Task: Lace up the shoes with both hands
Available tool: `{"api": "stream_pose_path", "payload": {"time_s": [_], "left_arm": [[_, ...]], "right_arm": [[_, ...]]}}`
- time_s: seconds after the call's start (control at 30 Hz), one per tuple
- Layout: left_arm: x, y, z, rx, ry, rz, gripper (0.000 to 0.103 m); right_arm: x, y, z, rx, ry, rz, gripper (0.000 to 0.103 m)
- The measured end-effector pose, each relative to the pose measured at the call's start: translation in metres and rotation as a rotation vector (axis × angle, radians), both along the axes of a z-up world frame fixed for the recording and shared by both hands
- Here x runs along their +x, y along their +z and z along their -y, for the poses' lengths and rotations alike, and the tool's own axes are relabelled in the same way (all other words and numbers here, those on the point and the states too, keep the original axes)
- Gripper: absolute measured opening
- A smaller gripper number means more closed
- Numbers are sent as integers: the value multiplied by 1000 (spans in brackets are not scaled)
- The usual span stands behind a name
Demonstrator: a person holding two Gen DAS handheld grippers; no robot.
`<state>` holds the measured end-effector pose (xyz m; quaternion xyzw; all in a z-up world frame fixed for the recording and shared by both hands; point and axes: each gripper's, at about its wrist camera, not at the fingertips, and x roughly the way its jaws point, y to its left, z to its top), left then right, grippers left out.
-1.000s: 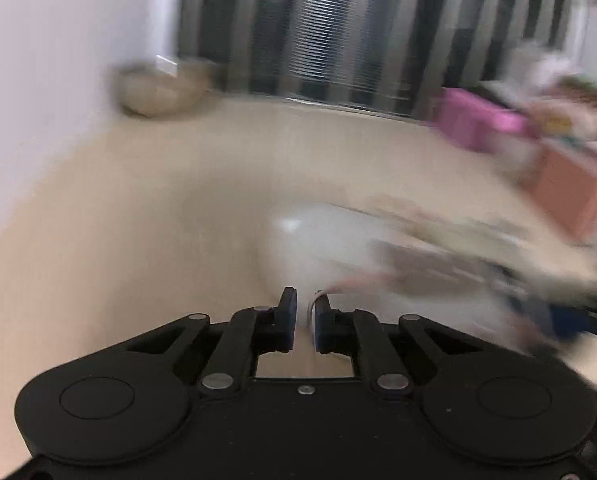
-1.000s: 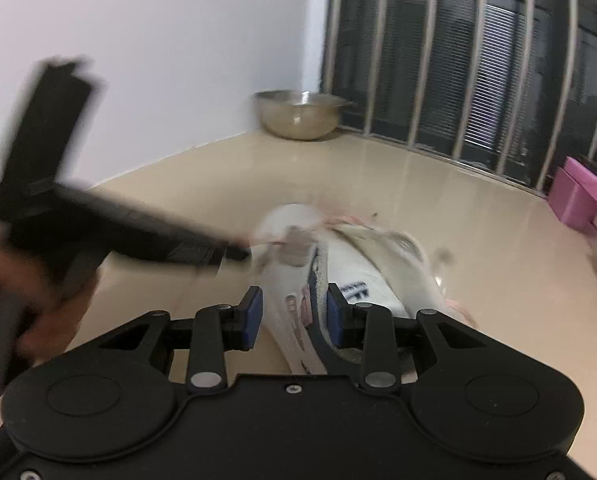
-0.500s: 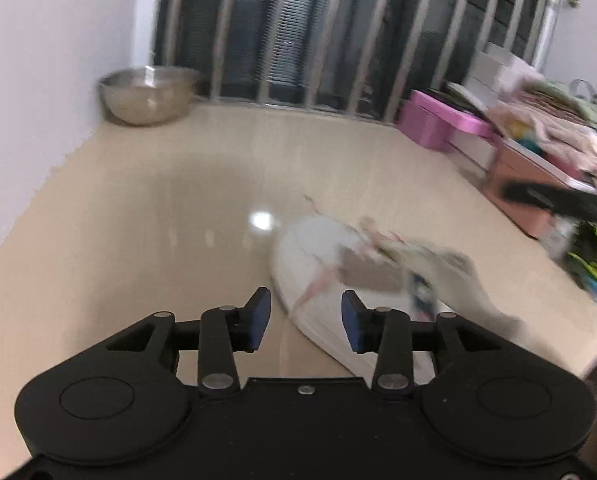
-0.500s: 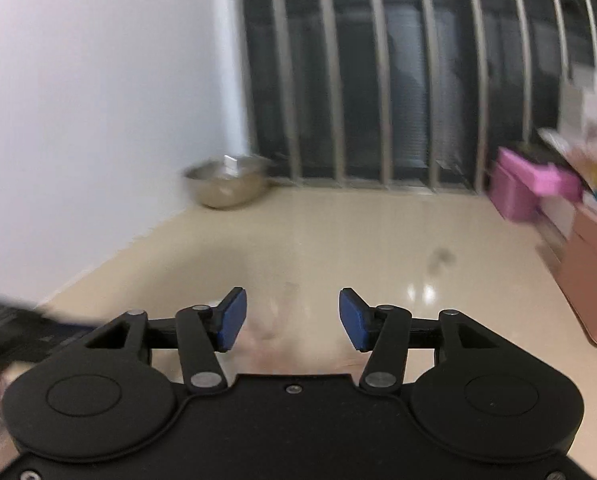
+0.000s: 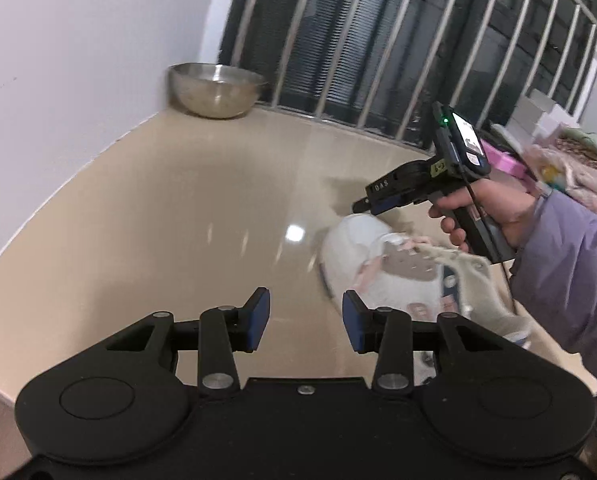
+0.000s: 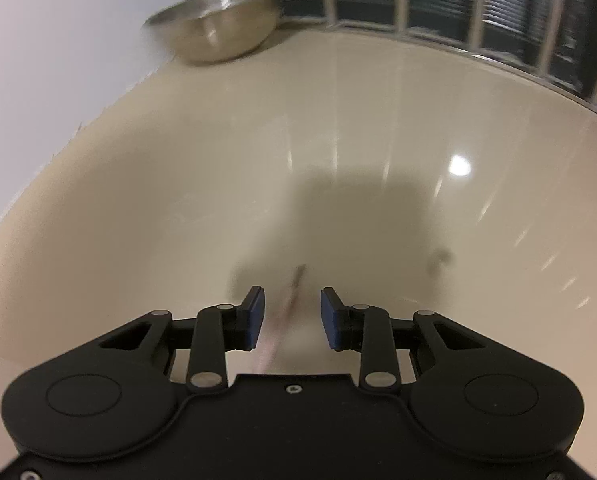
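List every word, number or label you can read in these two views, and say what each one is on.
"DAS", roughly: white letters on the side of the right gripper, small and uncertain.
Yellow sticker on the same gripper: too small to read.
Its lit screen: print too blurred to read.
Patch on the shoe: blurred, unreadable.
Right wrist view: no text.

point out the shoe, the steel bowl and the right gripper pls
shoe (image 5: 362, 248): left wrist view, on the white toe.
steel bowl (image 6: 214, 28): right wrist view, on its outer wall.
right gripper (image 6: 292, 316): right wrist view, midway between the open blue-padded fingertips.
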<state>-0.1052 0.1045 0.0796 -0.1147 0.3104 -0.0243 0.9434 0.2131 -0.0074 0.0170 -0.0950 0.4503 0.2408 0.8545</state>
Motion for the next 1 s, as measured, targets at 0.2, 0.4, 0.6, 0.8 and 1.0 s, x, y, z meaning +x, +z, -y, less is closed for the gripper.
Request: {"api": "stream_pose_path", "payload": {"time_s": [0.2, 0.4, 0.6, 0.8, 1.0], "left_arm": [[-6, 11, -2, -32, 12, 68, 40], [-8, 38, 24, -70, -131, 255, 40], [9, 89, 72, -130, -325, 487, 45], [11, 107, 106, -59, -400, 563, 44], [3, 100, 112, -69, -442, 545, 1]], "right_arm": [[-15, 4, -1, -33, 19, 72, 0], [-99, 76, 62, 276, 29, 255, 0], [-189, 141, 107, 502, 120, 373, 0], [-271, 194, 144, 685, 202, 470, 0], [-281, 186, 144, 705, 225, 435, 2]]}}
